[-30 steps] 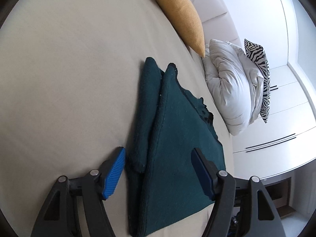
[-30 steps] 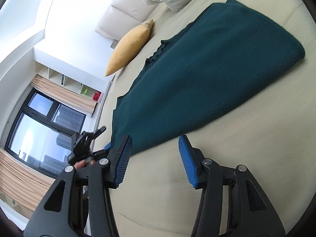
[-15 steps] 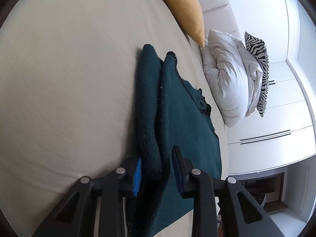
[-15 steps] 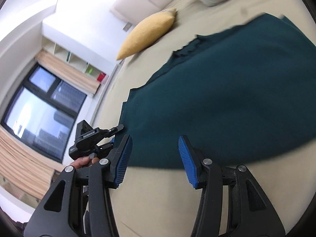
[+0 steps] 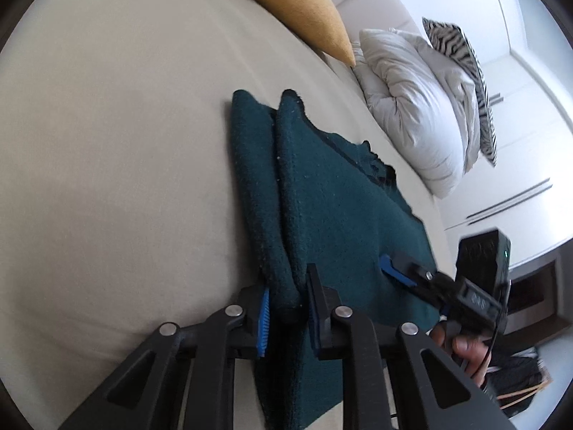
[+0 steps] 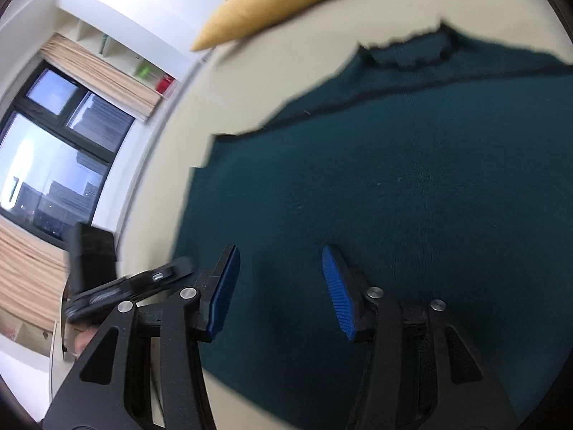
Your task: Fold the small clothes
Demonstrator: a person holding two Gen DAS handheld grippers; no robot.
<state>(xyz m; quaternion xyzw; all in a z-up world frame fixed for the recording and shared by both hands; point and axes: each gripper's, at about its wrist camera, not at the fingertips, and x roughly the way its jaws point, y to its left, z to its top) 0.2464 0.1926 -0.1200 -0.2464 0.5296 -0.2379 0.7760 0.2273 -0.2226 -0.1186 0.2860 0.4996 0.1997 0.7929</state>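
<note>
A dark green sweater (image 5: 340,215) lies flat on the beige bed sheet (image 5: 125,143), its left side folded into a long ridge. My left gripper (image 5: 284,304) has its jaws closing, and the blue pads pinch the near end of that ridge. In the right wrist view the sweater (image 6: 412,197) fills the middle, its frilled neckline at the far side. My right gripper (image 6: 279,286) hovers open over the near part of the cloth, with nothing pinched. One blue-padded finger of the right gripper (image 5: 395,273) shows over the sweater's right side.
A yellow cushion (image 5: 297,3) rests at the head of the bed, beside a white duvet bundle (image 5: 419,107) and a zebra pillow (image 5: 462,57). White wardrobe doors (image 5: 519,179) stand past the bed's edge. A window (image 6: 53,161) lies off the other side.
The left jaws have come together on the sweater's folded ridge. The right gripper has swept sideways from the bare sheet to over the sweater, nearer the left gripper.
</note>
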